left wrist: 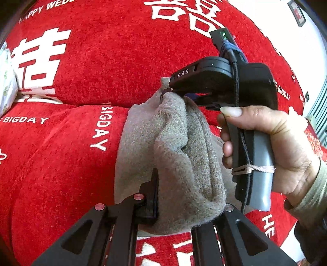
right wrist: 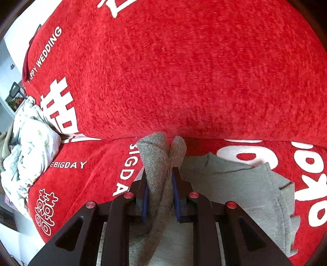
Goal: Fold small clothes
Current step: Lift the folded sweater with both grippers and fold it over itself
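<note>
A small grey knitted garment hangs bunched between both grippers above a red sofa seat. In the left wrist view my left gripper is shut on its lower fold; one black finger shows and the cloth hides the other. A hand holds my right gripper further up, its tip pinching the garment's top edge. In the right wrist view my right gripper is shut on a gathered fold between its blue pads. The remainder of the grey garment lies spread on the seat to the right.
A red sofa cover with white lettering fills both views, backrest behind and seat below. A crumpled white floral cloth lies at the seat's left end, also seen as the floral cloth. A framed picture hangs on the wall.
</note>
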Tool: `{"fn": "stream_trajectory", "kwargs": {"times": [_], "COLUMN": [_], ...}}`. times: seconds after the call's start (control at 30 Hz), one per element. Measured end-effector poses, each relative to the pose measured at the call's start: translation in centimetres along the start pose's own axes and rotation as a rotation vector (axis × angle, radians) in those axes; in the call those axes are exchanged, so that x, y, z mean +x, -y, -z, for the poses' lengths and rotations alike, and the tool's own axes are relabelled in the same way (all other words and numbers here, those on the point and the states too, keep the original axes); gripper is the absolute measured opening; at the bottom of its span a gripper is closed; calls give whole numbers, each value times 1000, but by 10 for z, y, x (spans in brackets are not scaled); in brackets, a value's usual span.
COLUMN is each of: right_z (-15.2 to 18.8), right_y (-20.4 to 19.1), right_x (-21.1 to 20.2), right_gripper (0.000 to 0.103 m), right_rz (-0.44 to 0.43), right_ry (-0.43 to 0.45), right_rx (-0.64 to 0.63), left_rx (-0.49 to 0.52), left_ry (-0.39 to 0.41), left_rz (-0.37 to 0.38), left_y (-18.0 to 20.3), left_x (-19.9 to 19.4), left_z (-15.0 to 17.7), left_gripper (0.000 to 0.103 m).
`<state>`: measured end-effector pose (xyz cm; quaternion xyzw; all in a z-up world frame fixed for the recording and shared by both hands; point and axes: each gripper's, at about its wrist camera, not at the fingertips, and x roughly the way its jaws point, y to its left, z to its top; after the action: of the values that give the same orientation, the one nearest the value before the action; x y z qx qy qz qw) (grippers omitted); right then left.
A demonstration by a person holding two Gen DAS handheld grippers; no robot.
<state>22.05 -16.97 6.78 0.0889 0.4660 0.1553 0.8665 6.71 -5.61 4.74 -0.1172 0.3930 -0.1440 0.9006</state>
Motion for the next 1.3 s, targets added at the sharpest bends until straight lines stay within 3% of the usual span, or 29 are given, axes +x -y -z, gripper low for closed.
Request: {"fn": "stream_trajectory", "kwargs": {"times": [0.4,0.77,1.3], "right_z": [10,7,5], "right_y": [48,88,131], "right_x": [-30,-52,-58], "right_gripper": [21,21,21], "right_rz": [-14,-55,-114], "right_ry": [21,57,63], "right_rx": [39,82,90], "left_rx": [69,99,165], "left_ry": [-35,-63,-113], "left_rz": [-38,-26,-46], "left_y": [44,90,132], "left_x": [20,28,53], "left_z": [8,1,-6], "left_gripper": [10,10,10]}}
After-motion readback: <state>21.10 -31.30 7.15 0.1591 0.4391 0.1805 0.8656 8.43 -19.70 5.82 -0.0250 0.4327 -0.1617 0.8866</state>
